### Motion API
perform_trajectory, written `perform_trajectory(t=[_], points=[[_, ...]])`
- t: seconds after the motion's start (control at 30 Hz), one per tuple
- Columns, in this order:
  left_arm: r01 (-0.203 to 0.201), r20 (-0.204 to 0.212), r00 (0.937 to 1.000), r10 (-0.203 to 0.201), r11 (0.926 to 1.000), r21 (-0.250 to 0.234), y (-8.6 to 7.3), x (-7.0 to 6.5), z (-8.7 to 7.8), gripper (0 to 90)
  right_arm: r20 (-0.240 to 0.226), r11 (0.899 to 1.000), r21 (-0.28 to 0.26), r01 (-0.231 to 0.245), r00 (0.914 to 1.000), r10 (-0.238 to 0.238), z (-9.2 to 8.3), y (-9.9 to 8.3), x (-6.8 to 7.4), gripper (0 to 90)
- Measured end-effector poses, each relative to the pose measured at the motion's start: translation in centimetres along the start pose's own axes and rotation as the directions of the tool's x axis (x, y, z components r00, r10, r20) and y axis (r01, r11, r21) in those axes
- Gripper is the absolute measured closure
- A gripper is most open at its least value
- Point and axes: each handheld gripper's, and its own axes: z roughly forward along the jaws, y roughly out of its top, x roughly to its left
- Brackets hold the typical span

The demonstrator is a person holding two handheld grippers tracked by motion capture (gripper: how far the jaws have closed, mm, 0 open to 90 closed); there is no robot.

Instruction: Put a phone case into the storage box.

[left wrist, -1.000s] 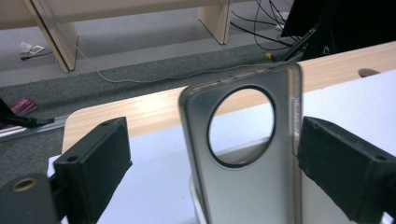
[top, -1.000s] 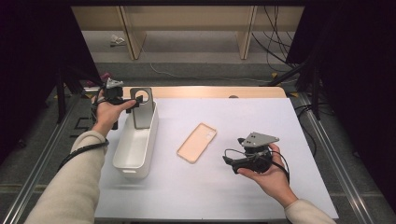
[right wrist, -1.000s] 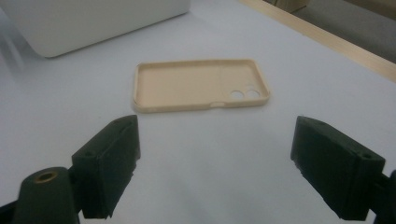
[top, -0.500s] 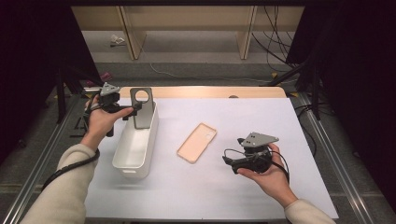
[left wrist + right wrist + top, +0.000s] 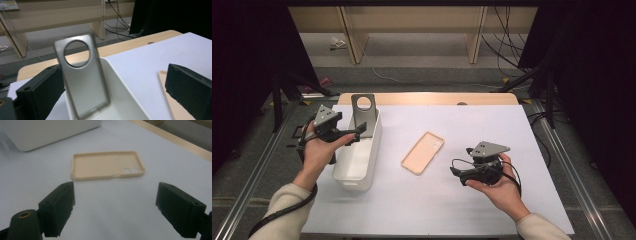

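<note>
On the tabletop [image 5: 522, 150] the white bin [image 5: 357, 165] now holds the grey phone case [image 5: 364, 116] leaning upright at its far end, freed as the left gripper [image 5: 354, 134] backs away spread, while the right gripper [image 5: 115, 207], also spread, faces the beige case [image 5: 107, 166].

High view: fixed above near edge of desk [image 5: 532, 150], facing forward and down, far off, whole top visible.

Left gripper view: low at desk's left side, close behind grey phone case [image 5: 82, 77] standing in white bin [image 5: 125, 100], facing far edge.

Right gripper view: low over desk, close, facing peach phone case [image 5: 106, 165].

Shared: bin [image 5: 47, 132], peach case [image 5: 423, 152] [image 5: 172, 100].
</note>
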Motion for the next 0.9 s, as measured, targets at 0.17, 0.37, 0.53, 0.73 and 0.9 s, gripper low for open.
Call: perform_trajectory(t=[0.17,0.37,0.53,0.73,0.9], points=[[-0.010,0.036,0.9993,0.010,0.9999,-0.005,-1.1,-2.1,-1.0,2.3,-0.005,1.000,-0.001,-0.010,0.9999,0.010,0.2,0.1,-0.1,16.5],[-0.020,0.063,0.9978,0.020,0.9998,-0.004,-2.2,-3.5,-1.8,3.3,-0.006,1.000,-0.014,-0.012,0.9999,0.012,0.2,0.3,-0.3,16.4],[-0.052,0.069,0.9963,0.052,0.9986,-0.002,-2.4,-4.1,-1.9,4.2,-0.004,1.000,-0.017,-0.021,0.9998,0.021,0.3,0.3,-0.6,16.4],[-0.053,0.076,0.9957,0.054,0.9985,-0.017,-1.8,-4.5,-2.3,4.2,-0.002,0.999,-0.023,-0.026,0.9997,0.026,0.2,0.4,-0.6,16.4],[-0.053,0.086,0.9948,0.054,0.9985,-0.012,-1.8,-4.8,-2.3,4.1,-0.002,0.999,-0.025,-0.025,0.9997,0.025,0.1,0.5,-0.5,16.3]])
